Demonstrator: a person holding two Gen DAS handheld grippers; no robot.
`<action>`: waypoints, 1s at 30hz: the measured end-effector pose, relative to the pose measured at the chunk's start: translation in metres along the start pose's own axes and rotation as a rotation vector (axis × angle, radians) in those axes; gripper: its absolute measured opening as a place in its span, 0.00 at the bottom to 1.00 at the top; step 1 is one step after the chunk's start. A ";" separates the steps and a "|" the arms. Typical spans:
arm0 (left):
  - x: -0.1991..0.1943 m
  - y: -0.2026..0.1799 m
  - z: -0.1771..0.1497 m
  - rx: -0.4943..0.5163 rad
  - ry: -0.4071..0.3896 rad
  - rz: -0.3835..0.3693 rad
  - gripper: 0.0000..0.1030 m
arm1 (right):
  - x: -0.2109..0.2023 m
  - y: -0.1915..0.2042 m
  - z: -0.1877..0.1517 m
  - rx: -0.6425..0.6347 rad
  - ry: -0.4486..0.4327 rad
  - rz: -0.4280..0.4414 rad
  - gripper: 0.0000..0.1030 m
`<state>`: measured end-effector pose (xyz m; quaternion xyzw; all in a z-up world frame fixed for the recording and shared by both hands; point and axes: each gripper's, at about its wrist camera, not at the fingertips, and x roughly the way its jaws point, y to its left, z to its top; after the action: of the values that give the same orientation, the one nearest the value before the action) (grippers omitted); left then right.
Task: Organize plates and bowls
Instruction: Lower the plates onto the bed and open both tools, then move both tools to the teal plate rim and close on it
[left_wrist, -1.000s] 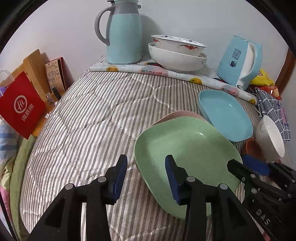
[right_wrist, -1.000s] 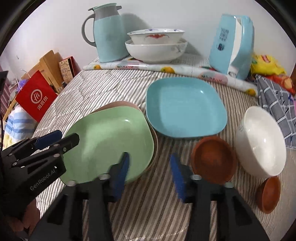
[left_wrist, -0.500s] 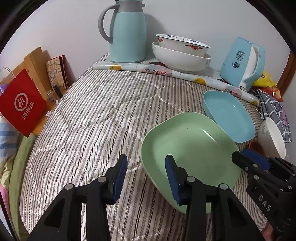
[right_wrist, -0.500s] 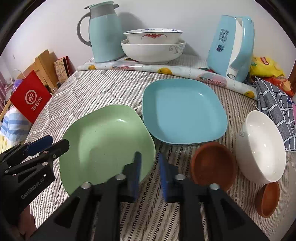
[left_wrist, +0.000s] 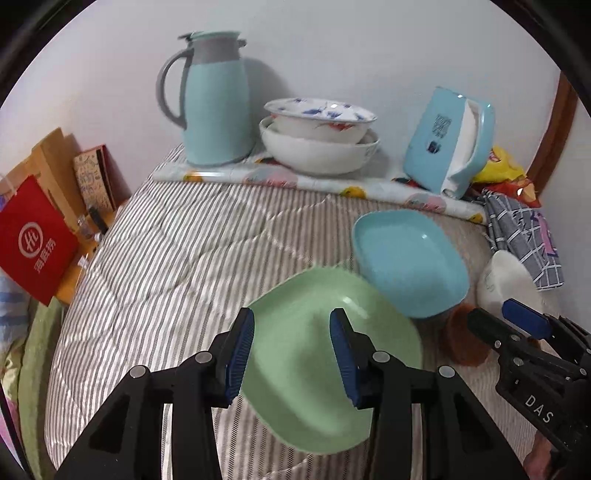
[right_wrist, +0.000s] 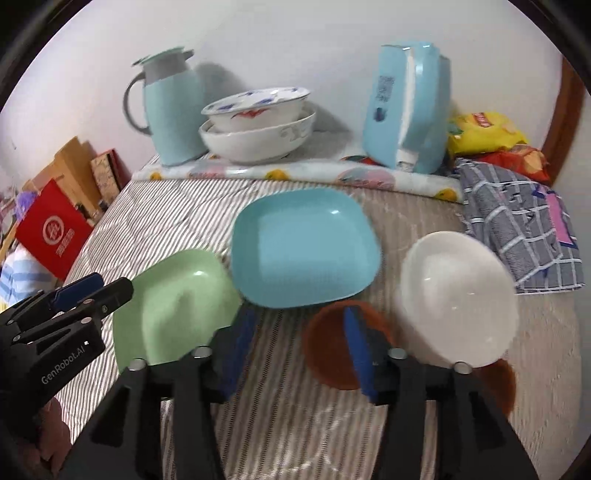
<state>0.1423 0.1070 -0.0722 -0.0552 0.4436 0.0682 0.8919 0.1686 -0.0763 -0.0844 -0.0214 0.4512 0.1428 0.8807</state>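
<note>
A green square plate (left_wrist: 321, 365) lies on the striped quilt, also in the right wrist view (right_wrist: 173, 306). A blue square plate (right_wrist: 303, 247) lies just behind it, also in the left wrist view (left_wrist: 410, 258). A white bowl (right_wrist: 458, 299), a brown bowl (right_wrist: 332, 343) and a smaller brown bowl (right_wrist: 498, 380) sit to the right. My left gripper (left_wrist: 291, 354) is open over the green plate's near part. My right gripper (right_wrist: 299, 347) is open and empty, between the green plate and the brown bowl.
At the back stand a teal jug (left_wrist: 214, 103), two stacked white bowls (left_wrist: 317, 136) and a blue tissue box (left_wrist: 450, 140) on a rolled cloth. A checked cloth (right_wrist: 517, 225) and snack bags (right_wrist: 487, 136) lie at the right. A red bag (left_wrist: 33, 240) stands off the left edge.
My right gripper narrowed at the green plate's edge, then opened wide and moved right toward the brown bowl. The pink plate under the green one is no longer visible. The left gripper stayed open.
</note>
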 end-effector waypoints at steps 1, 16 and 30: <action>-0.002 -0.004 0.004 0.006 -0.007 -0.002 0.39 | -0.003 -0.004 0.002 0.009 -0.008 -0.007 0.53; -0.007 -0.041 0.048 0.063 -0.069 -0.013 0.39 | -0.026 -0.049 0.035 0.068 -0.076 -0.047 0.54; 0.035 -0.052 0.068 0.068 -0.007 -0.034 0.39 | 0.007 -0.074 0.054 0.112 -0.026 -0.032 0.54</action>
<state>0.2255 0.0693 -0.0569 -0.0322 0.4414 0.0379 0.8959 0.2350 -0.1369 -0.0650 0.0223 0.4465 0.1036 0.8885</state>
